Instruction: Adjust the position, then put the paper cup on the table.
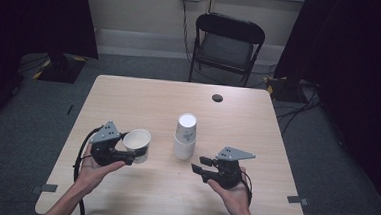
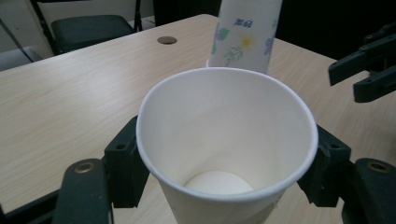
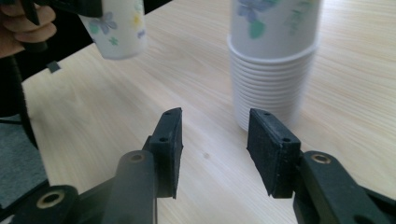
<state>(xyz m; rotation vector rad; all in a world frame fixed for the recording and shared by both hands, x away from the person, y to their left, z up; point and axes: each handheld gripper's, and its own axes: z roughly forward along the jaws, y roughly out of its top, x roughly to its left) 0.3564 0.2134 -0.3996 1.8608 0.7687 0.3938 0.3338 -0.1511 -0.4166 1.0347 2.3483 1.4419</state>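
Observation:
A single white paper cup [image 1: 137, 143] with a flower print is held mouth-up off the table by my left gripper [image 1: 131, 156], whose jaws press on its two sides. In the left gripper view the cup [image 2: 224, 140] is empty inside. A stack of upside-down paper cups [image 1: 184, 136] stands at the table's middle, seen as the stack [image 3: 273, 60] close ahead in the right gripper view. My right gripper [image 1: 199, 167] hovers just right of and nearer than the stack, jaws apart with nothing between them, its pads [image 3: 169, 149] over bare wood.
The light wooden table [image 1: 144, 97] has a round dark cable hole [image 1: 217, 97] at the far right. A black folding chair [image 1: 227, 44] stands behind the table. Dark curtains flank both sides.

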